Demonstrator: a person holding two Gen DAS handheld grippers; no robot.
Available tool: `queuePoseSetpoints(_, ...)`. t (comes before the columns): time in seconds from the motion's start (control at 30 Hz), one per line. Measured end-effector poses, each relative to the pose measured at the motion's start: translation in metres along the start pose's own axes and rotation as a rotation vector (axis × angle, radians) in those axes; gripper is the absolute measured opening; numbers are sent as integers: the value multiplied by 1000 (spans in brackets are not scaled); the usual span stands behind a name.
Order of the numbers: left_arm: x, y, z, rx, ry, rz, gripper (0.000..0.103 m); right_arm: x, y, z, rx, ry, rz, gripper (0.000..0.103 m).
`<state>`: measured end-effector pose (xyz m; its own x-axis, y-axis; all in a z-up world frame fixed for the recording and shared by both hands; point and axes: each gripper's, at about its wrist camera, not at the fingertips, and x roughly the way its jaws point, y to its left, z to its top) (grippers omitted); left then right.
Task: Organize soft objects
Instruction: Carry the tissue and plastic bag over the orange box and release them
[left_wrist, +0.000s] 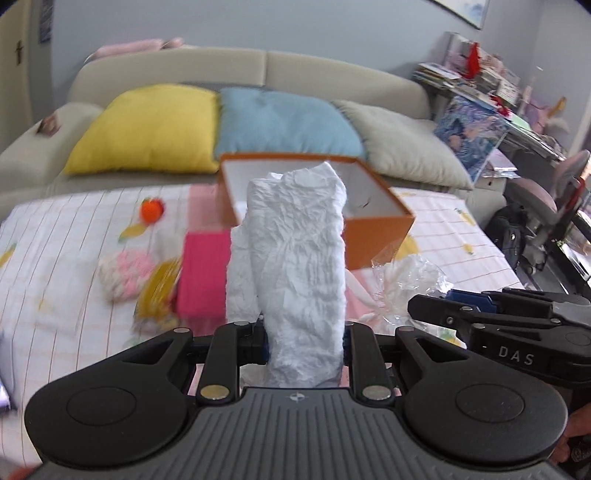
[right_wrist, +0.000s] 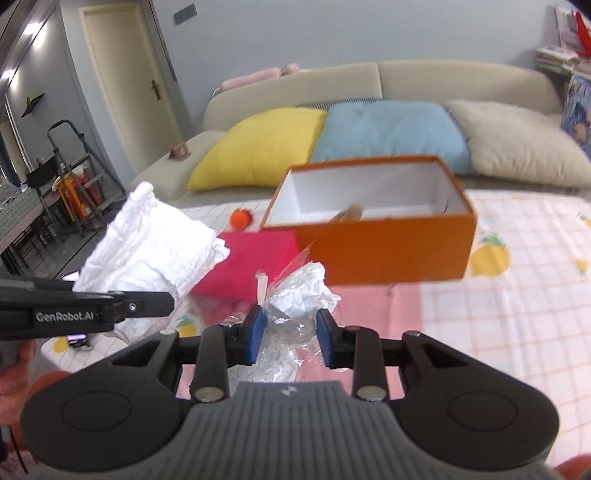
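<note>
My left gripper (left_wrist: 303, 345) is shut on a crumpled white soft cloth (left_wrist: 291, 254) and holds it upright above the bed; the cloth also shows in the right wrist view (right_wrist: 151, 240). An open orange box (left_wrist: 373, 218), white inside, stands behind it, and shows in the right wrist view (right_wrist: 384, 229). My right gripper (right_wrist: 290, 334) is open around a crinkled clear plastic bag with white stuff inside (right_wrist: 295, 295), also in the left wrist view (left_wrist: 402, 284). A pink box (right_wrist: 255, 262) lies left of the orange box.
An orange plush ball (left_wrist: 151, 209), a pink-white knitted item (left_wrist: 127, 269) and a yellow packet (left_wrist: 159, 291) lie on the checked bedsheet (right_wrist: 517, 295). Yellow (left_wrist: 147, 129), blue (left_wrist: 288, 122) and beige (left_wrist: 406, 144) cushions lean on the sofa behind. A cluttered desk and chair (left_wrist: 546, 192) stand at right.
</note>
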<state>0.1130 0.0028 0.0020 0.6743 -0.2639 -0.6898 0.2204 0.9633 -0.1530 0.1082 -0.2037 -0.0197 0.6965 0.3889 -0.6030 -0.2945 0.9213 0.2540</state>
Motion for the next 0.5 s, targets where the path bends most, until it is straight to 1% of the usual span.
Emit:
queuePoseSetpoints(0.07, 6, -5, 18, 28, -11, -2, 24, 2, -8, 14, -22, -20, -12, 30)
queuePoseSetpoints(0.2, 24, -5, 60, 36, -37, -20, 24, 12, -24, 51, -62, -63, -23, 30)
queuePoseSetpoints(0.27, 38, -4, 80, 55, -41, -3, 24, 23, -29, 73, -66, -91, -30, 30)
queuePoseSetpoints(0.3, 46, -2, 89, 59, -34, 3, 24, 29, -31, 84, -66, -102, -33, 30)
queuePoseSetpoints(0.37, 66, 5, 106, 42, -5, -9, 24, 45, -36, 104, -54, -116, -31, 31)
queuePoseSetpoints(0.5, 109, 20, 127, 15, 74, -5, 24, 90, -48, 135, -30, -92, -43, 31)
